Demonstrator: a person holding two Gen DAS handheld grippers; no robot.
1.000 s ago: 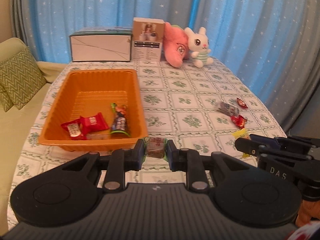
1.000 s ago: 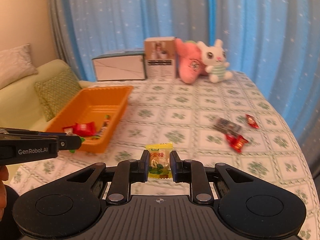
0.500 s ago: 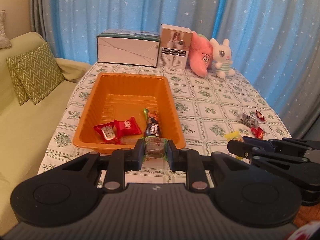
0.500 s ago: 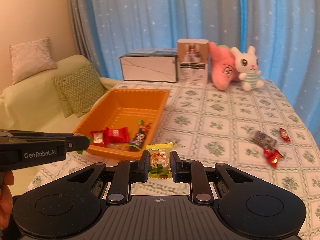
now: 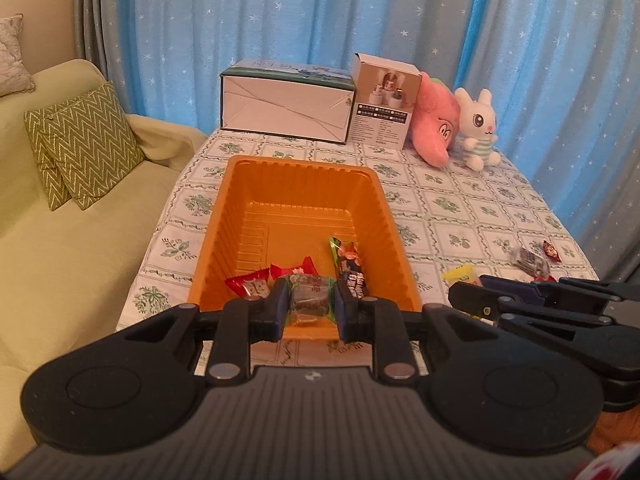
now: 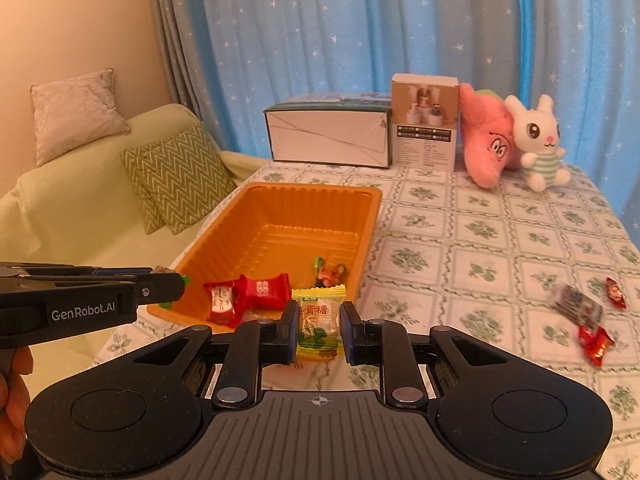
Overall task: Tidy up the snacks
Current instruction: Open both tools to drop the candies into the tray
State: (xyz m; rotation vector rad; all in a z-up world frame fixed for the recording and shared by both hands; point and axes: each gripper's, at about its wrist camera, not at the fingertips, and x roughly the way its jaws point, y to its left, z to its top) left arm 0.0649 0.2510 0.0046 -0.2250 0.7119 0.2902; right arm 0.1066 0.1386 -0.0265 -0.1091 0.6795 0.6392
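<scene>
An orange tray (image 5: 304, 184) (image 6: 280, 216) sits on the flowered tablecloth with red candies (image 5: 256, 286) (image 6: 262, 290) and a dark wrapped bar (image 5: 348, 264) at its near end. My left gripper (image 5: 310, 306) is shut on a brown candy in a green wrapper (image 5: 310, 300), held over the tray's near rim. My right gripper (image 6: 319, 330) is shut on a yellow candy (image 6: 319, 320), just to the right of the tray's near corner. Loose candies lie on the cloth at the right (image 6: 580, 306) (image 5: 532, 260).
A white box (image 5: 286, 104), a beige carton (image 5: 384, 100), a pink plush (image 5: 436, 124) and a white bunny plush (image 5: 478, 130) stand at the table's far edge. A green sofa with zigzag cushions (image 5: 80, 152) runs along the left. Blue curtains hang behind.
Both grippers have moved left and back toward the tray's near end, each keeping its candy. The tray now sits straight ahead of the left gripper.
</scene>
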